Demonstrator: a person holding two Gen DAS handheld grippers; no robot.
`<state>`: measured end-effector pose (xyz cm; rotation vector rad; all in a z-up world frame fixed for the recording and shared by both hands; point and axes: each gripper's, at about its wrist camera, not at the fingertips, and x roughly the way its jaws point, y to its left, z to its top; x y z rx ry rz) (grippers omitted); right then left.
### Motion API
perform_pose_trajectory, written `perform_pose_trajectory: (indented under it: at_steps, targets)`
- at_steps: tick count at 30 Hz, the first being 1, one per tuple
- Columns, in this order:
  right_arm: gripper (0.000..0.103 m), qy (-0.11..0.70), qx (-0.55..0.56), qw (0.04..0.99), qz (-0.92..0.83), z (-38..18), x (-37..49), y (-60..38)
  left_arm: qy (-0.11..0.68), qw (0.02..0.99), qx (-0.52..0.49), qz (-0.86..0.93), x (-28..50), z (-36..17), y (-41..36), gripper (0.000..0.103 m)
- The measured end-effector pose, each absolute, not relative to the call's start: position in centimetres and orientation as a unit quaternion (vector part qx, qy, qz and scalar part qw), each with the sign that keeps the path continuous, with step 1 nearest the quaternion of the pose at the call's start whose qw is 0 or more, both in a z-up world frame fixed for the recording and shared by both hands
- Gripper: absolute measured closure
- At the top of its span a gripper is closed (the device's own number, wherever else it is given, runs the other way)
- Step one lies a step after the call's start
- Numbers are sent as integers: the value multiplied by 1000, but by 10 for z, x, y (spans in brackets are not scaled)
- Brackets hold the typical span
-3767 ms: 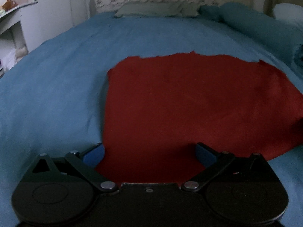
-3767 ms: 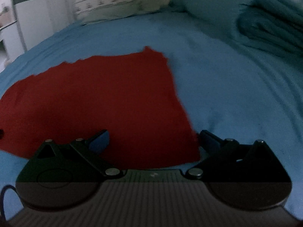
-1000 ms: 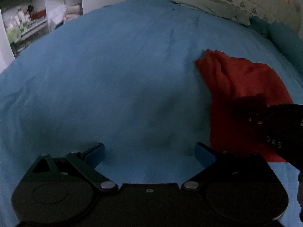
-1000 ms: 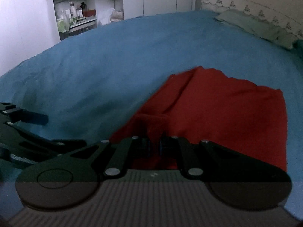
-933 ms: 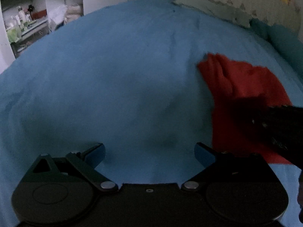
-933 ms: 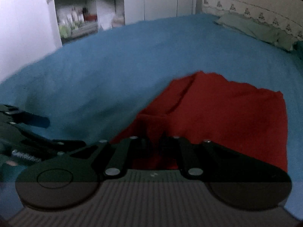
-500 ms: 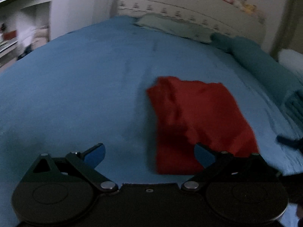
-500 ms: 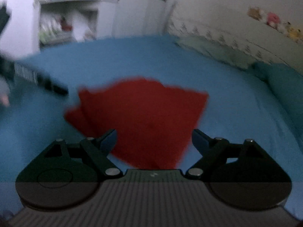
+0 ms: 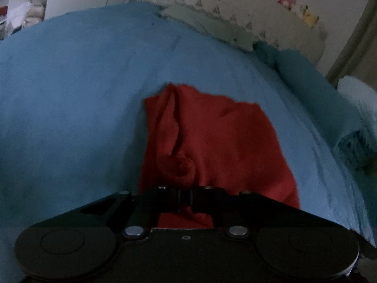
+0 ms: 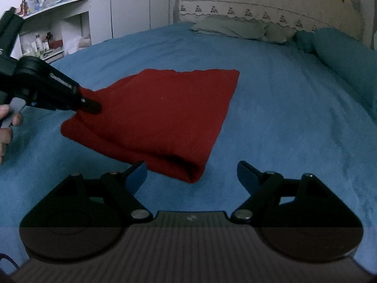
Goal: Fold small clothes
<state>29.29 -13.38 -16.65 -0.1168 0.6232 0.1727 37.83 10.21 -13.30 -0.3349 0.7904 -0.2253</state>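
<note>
Left wrist view: the left gripper (image 9: 185,200) is seen closed tight on a bunched edge of the red cloth (image 9: 219,141), with red fabric pinched between the two fingers.
Right wrist view: the right gripper (image 10: 192,173) is seen spread wide with nothing between its fingers, held just above the blue bedsheet (image 10: 282,118) at the near corner of the cloth.
Red cloth: it is laid on the bedsheet around the middle of the bed, folded over on itself, with a rounded fold along the near edge (image 10: 150,118); a raised ridge of fabric is drawn up along its left side toward the left gripper.
Left gripper from the right wrist view: it is seen reaching in from the left (image 10: 90,106), its tip closed on the cloth's left edge, which is lifted slightly off the sheet there.
Hand: fingers of the person's left hand (image 10: 7,127) are seen at the far left edge, wrapped on the gripper's handle.
Pillow: a pale green pillow (image 10: 231,28) is laid flat at the head of the bed, well apart from the cloth.
Bolster: a teal rolled blanket or bolster (image 10: 346,54) is laid along the right side of the bed.
Shelves: white shelves (image 10: 59,23) with small items are seen at the back left; the items are too small to be told apart.
</note>
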Motion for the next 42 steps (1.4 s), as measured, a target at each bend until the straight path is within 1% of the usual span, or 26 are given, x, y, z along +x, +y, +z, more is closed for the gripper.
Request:
perform_pose_trajectory:
  at_steps: [3,5,8,10,12,13,15,16,17,18,19,20,24,25,27,28,29,30,32,34,35,36,37,39,42]
  targets:
    - [4,305,-56,947,80,-168,294,-134,352,918,-144,-110,358,-114,103,97]
    - [4,309,-52,946,80,-171,295,-136,346,922,-134,-106,345,-113,102,97]
    - [5,314,-50,945,75,-176,300,-134,367,919,-114,-89,348,-134,99,96]
    - [5,318,-47,944,73,-178,303,-133,384,912,-120,-83,357,-148,100,95]
    - [9,320,-47,944,68,-179,307,-132,394,907,-128,-80,364,-155,99,93]
    - [11,321,-48,944,67,-179,309,-132,395,906,-130,-78,365,-156,99,90]
    - [14,318,-53,944,65,-177,312,-131,391,908,-127,-75,362,-152,97,80]
    - [18,316,-58,945,65,-178,314,-130,389,910,-122,-75,361,-151,96,68]
    - [25,317,-67,944,61,-179,317,-127,385,913,-114,-75,360,-149,95,62]
    - [30,318,-75,943,58,-180,320,-128,383,914,-108,-74,359,-150,94,60]
    - [38,323,-87,941,54,-183,322,-129,381,917,-99,-68,359,-150,93,51]
    - [43,330,-100,937,46,-185,324,-130,381,919,-87,-57,359,-151,93,43]
    - [43,339,-101,934,46,-190,315,-144,388,915,-98,-51,359,-154,104,42]
    - [43,339,-110,933,46,-189,312,-144,387,915,-104,-47,359,-152,109,42]
    - [38,331,-114,935,58,-181,300,-145,377,919,-110,-39,354,-145,117,42]
    - [32,320,-107,938,72,-176,294,-146,370,922,-110,-36,349,-141,121,39]
    - [24,309,-98,942,85,-170,289,-147,364,925,-106,-30,347,-137,124,33]
    - [21,300,-91,945,92,-165,286,-146,358,928,-103,-22,347,-135,126,32]
    - [9,290,-81,949,94,-158,289,-143,353,930,-102,-8,349,-133,131,31]
    - [2,290,-53,950,101,-151,301,-145,362,924,-124,-11,362,-129,139,30]
    - [0,298,-30,948,110,-147,312,-148,366,920,-136,-19,370,-125,142,23]
    - [0,314,-10,942,120,-143,325,-152,374,915,-145,-27,379,-121,144,15]
    - [0,332,5,935,127,-140,339,-155,387,909,-151,-31,390,-116,147,0]
    - [0,372,36,917,141,-130,370,-163,400,903,-155,-33,412,-105,147,0]
    - [0,406,63,900,142,-119,408,-172,435,881,-159,-95,451,-97,143,0]
